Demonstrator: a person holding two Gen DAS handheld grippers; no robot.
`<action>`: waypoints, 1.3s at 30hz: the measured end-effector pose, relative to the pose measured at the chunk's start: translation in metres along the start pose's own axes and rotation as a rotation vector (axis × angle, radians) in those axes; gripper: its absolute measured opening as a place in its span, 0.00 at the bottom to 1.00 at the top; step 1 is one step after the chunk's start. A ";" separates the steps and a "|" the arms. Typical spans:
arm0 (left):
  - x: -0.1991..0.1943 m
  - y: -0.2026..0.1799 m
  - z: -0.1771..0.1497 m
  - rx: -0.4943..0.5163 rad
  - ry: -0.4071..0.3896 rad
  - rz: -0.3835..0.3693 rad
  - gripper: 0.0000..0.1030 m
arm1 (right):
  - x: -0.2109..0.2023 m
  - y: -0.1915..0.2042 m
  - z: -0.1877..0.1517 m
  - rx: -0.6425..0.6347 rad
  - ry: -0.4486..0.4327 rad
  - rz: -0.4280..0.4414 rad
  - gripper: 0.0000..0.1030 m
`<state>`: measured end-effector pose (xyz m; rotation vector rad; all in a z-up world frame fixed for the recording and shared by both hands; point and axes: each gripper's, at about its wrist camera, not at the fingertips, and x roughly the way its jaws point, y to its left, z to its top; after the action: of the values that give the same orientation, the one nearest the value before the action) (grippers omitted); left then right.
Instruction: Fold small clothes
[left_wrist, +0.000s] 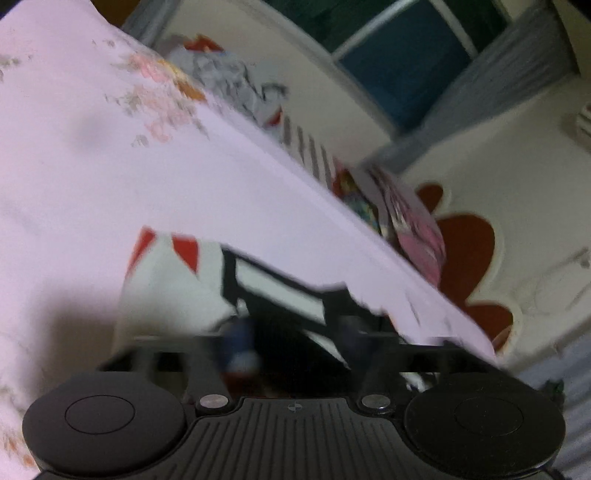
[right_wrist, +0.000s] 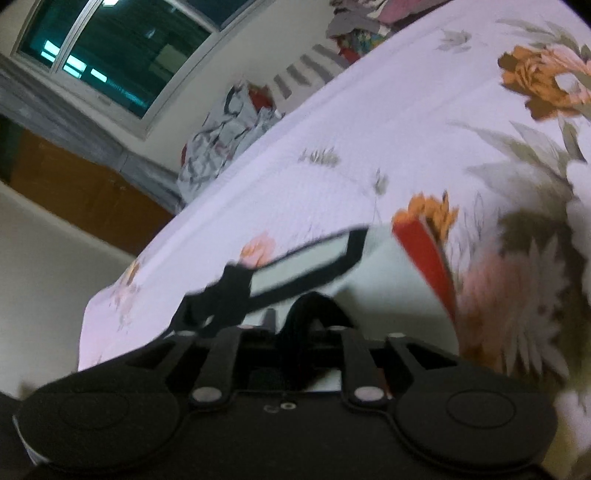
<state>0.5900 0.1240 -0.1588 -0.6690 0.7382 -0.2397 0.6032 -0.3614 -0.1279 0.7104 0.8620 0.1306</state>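
Left tongs (left_wrist: 295, 332) wide, empty; right tongs (right_wrist: 314, 310) barely parted, hold unclear: lay white top (left_wrist: 166, 295) at frame centre flat on bedsheet (left_wrist: 74, 177), unwrinkled.

Dim indoor light, heavy motion blur in both wrist views.

The dark-glassed window (right_wrist: 110, 55) gives no daylight, only small bright reflections. The pale lilac floral bedsheet (right_wrist: 369, 129) smears, worst at the curved fisheye edges. In the left view a soft shadow (left_wrist: 74, 325) falls on the sheet; the near black claw housing (left_wrist: 291, 435) stays sharpest.
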 end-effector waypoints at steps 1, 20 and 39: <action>0.001 0.000 0.002 0.008 -0.025 0.008 0.80 | 0.001 0.000 0.003 0.001 -0.014 -0.003 0.25; 0.039 -0.061 -0.010 0.647 0.074 0.271 0.03 | 0.032 0.060 -0.046 -0.697 0.009 -0.326 0.08; 0.022 -0.073 -0.012 0.666 -0.094 0.432 0.62 | 0.024 0.073 -0.042 -0.717 -0.164 -0.384 0.38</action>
<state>0.6000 0.0530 -0.1309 0.1157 0.6422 -0.0455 0.6005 -0.2745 -0.1172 -0.1179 0.7107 0.0297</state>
